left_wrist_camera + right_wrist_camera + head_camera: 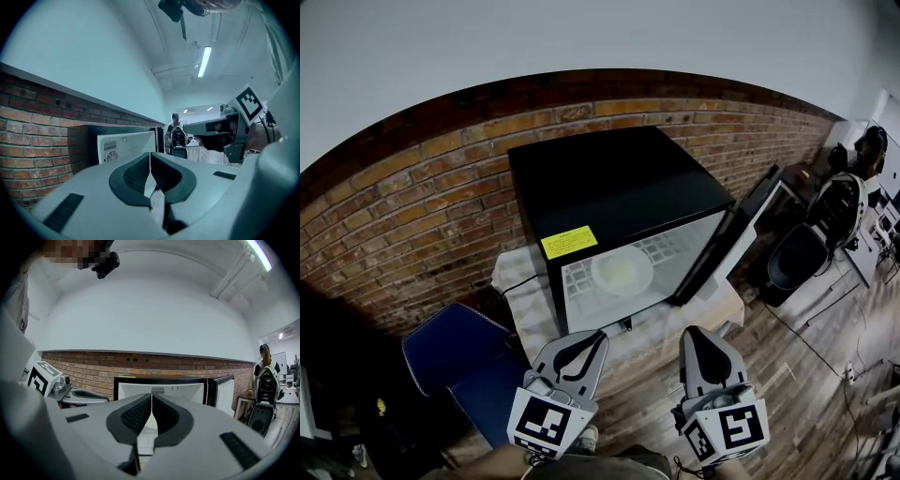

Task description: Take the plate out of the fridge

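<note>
My left claw (pixel 598 335) is pressed shut with nothing in it, and my right claw (pixel 693 331) is the same, pads together and empty. Both hang low in front of the fridge (pixel 609 183), side by side, clear of its opening. The door (pixel 741 232) stands swung open to the right. The plate (pixel 622 270) lies flat on the white shelf inside, near the middle, apart from both claws. A yellow label (pixel 569 242) sits on the fridge's top front edge, and a brick wall (pixel 412 187) runs behind
</note>
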